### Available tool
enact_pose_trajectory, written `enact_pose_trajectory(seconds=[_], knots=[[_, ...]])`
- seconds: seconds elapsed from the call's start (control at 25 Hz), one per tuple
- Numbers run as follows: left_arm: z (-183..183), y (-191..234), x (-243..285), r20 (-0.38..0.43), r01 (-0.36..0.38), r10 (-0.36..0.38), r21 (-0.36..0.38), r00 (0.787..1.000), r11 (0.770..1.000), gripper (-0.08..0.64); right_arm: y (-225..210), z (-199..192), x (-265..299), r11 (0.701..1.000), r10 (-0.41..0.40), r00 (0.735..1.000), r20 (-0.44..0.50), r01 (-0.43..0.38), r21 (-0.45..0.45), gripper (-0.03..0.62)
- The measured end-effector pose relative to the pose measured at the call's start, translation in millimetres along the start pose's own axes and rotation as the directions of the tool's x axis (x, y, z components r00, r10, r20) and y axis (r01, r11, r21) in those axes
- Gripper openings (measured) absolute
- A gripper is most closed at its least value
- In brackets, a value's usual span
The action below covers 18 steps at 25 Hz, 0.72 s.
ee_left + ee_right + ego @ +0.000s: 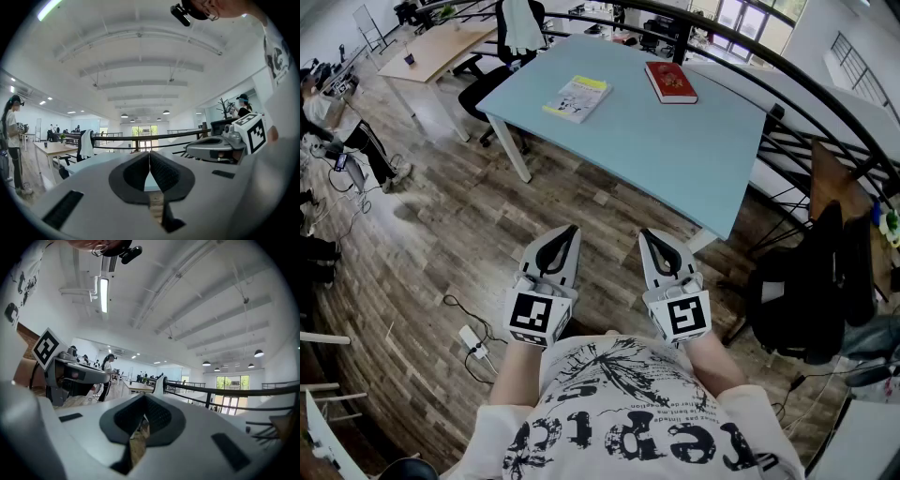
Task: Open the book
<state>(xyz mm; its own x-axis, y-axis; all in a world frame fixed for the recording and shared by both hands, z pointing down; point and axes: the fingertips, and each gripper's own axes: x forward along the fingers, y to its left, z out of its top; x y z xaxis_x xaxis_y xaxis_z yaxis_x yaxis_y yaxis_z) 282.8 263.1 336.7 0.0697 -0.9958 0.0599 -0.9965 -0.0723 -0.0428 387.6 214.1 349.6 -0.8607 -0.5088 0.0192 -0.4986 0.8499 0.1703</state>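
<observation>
Wooden floor; the table [675, 150] carries a red book [671, 82] and a yellow book [578, 97]; left claw [571, 230] and right claw [648, 234], closed, empty, well short of the table; approach first, then catch a cover's free edge.

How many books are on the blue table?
2. The yellow-and-white book lies toward the left of the table, the red book near its far edge. Nothing seems to hide more.

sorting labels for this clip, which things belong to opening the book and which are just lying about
For the job: red book, yellow-and-white book (either may be the one), light blue table, left gripper and right gripper, both shut, empty.
Lying about: black office chair, wooden desk, white power strip on the floor.
</observation>
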Motion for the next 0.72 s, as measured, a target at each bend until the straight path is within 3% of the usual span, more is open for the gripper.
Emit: enact_pose_trajectory(seconds=[0.44,0.72], knots=[[-13.8,4.3,0.3,-0.039,0.015,-0.015,-0.008,0.999,1.000,0.020,0.2,-8.1,8.2,0.999,-0.017,1.000,-0.013,0.017,0.035,0.009],[-22.3,45.0,10.6,-0.030,0.026,-0.027,-0.041,0.999,0.999,0.020,12.5,-17.5,45.0,0.998,-0.033,0.998,-0.049,0.035,0.049,0.011]])
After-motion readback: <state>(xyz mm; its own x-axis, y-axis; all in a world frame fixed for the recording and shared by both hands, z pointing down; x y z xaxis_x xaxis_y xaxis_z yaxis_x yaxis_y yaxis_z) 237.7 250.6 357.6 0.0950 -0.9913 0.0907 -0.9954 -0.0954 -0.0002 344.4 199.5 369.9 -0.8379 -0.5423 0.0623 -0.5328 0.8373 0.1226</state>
